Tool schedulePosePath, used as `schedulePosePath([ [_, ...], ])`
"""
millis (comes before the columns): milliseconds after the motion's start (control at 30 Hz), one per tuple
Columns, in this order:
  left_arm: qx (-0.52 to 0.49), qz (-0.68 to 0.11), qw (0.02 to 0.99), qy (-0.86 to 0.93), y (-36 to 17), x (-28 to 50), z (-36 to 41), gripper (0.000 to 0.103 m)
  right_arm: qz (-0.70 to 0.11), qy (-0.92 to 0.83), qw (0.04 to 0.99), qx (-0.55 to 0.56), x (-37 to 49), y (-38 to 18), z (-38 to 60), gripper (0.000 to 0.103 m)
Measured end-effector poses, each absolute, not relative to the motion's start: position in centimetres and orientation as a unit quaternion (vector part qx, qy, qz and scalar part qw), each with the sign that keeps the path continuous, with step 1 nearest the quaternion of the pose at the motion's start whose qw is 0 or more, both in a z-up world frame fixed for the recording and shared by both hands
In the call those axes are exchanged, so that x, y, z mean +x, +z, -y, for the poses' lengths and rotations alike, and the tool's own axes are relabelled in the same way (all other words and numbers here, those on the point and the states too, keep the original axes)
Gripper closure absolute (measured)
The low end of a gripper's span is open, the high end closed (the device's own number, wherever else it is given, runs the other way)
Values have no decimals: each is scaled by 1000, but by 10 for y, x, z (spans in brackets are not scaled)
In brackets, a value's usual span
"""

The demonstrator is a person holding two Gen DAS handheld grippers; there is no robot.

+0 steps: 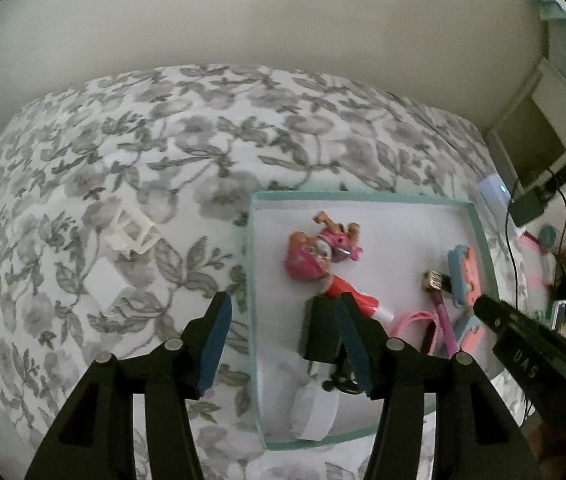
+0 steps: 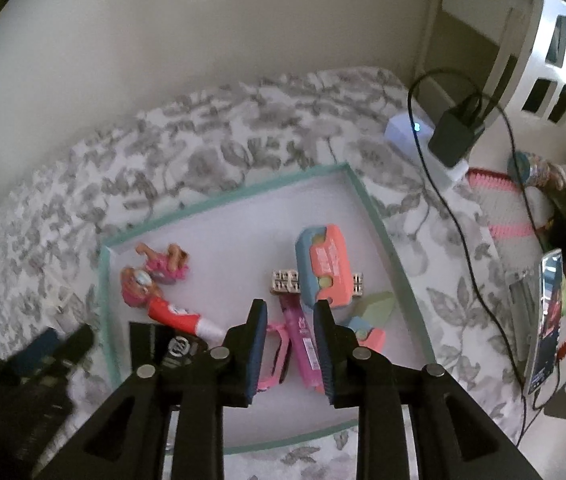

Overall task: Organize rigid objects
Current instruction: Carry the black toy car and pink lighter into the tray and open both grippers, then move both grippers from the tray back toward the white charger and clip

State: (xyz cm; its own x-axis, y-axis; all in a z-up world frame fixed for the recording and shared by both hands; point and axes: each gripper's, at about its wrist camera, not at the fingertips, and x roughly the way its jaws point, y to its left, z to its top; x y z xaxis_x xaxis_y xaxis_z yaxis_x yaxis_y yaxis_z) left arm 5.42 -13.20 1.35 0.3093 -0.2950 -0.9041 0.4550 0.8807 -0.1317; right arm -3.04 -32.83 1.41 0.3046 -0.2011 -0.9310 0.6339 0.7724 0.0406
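Left wrist view: a bed with a grey floral cover fills the frame beneath a plain cream wall. A shallow box with a mint-green rim sits on the cover, holding a pink doll, a red and white tube, a coral and blue toy, a pink strap and a black block. White plastic pieces lie on the cover, well apart from the box. The left gripper hangs over the box's left rim, jaws spread wide and holding nothing.

Right wrist view: a black charger and its cable lie beside the box, near a white lattice basket and a phone. The right gripper hovers above a magenta stick, jaws parted and empty.
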Motion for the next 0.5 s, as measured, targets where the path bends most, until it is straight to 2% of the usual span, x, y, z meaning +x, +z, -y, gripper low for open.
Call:
schedulePosePath([
  [67,70,-542,806,-227,13,57,128,47,-529,-266,778,209,-30,11,329,73],
  [133,68,-544,807,-222,11,59,126,46,-528,-268,779,208,-30,10,329,62],
  [167,69,-544,807,-218,11,60,125,40,-528,-268,779,206,-30,10,328,60],
  [200,70,-543,808,-216,11,61,124,23,-528,-269,780,204,-30,10,327,58],
  [233,70,-541,811,-213,11,62,123,18,-527,-268,780,203,-30,10,327,51],
  [300,69,-537,815,-207,12,62,122,16,-526,-270,782,198,-29,10,326,36],
  [400,74,-532,820,-198,13,64,120,12,-516,-278,790,183,-28,14,324,31],
  [500,77,-530,823,-190,12,65,118,11,-509,-279,793,185,-28,16,326,19],
])
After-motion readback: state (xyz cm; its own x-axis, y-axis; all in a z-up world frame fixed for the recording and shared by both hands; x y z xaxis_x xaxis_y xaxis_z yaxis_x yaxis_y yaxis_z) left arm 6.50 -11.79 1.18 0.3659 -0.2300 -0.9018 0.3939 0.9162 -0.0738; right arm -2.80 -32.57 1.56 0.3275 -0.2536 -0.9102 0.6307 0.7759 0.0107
